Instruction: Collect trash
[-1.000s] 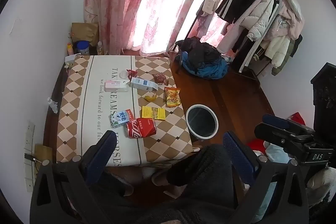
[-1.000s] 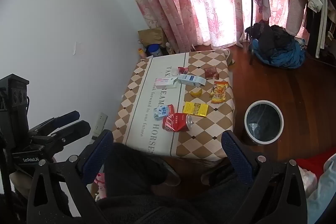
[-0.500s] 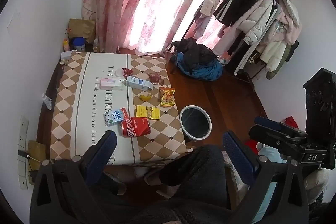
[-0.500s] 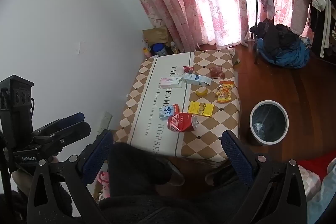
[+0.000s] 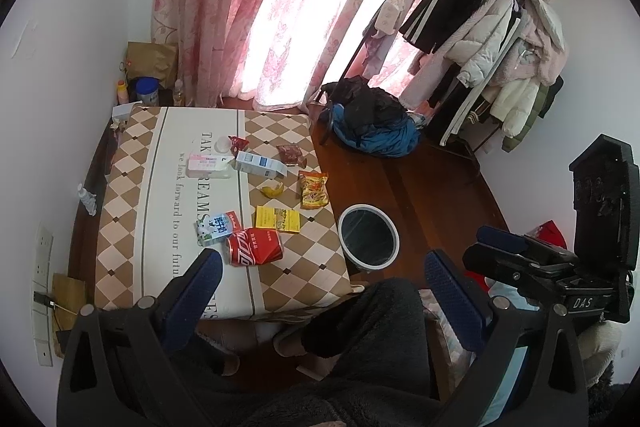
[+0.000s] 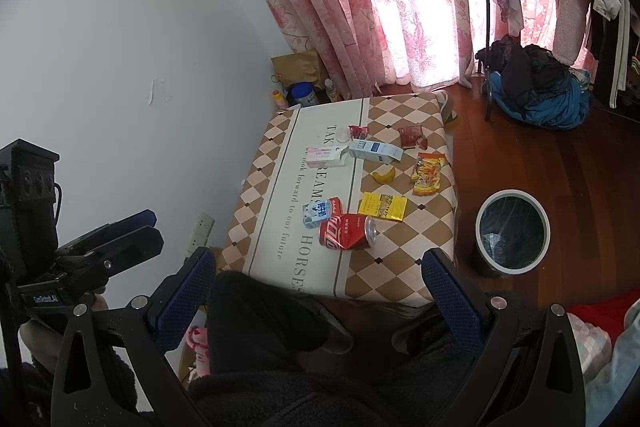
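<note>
Left wrist view has the left tongs [image 5: 320, 281] spread wide and empty, held high above the counter [image 5: 132, 211]. On that checkered cloth, a red cola can [image 5: 255, 252] lies on its side at six o'clock of the litter, a small milk carton [image 5: 215, 227] touching it, a yellow packet [image 5: 278, 219] just beside. An orange snack bag [image 5: 313, 189] sits near the three o'clock edge. On the floor, a white-rimmed trash bin [image 5: 368, 238] waits beside the counter. Right tongs [image 6: 318, 285] also gape wide, holding nothing.
</note>
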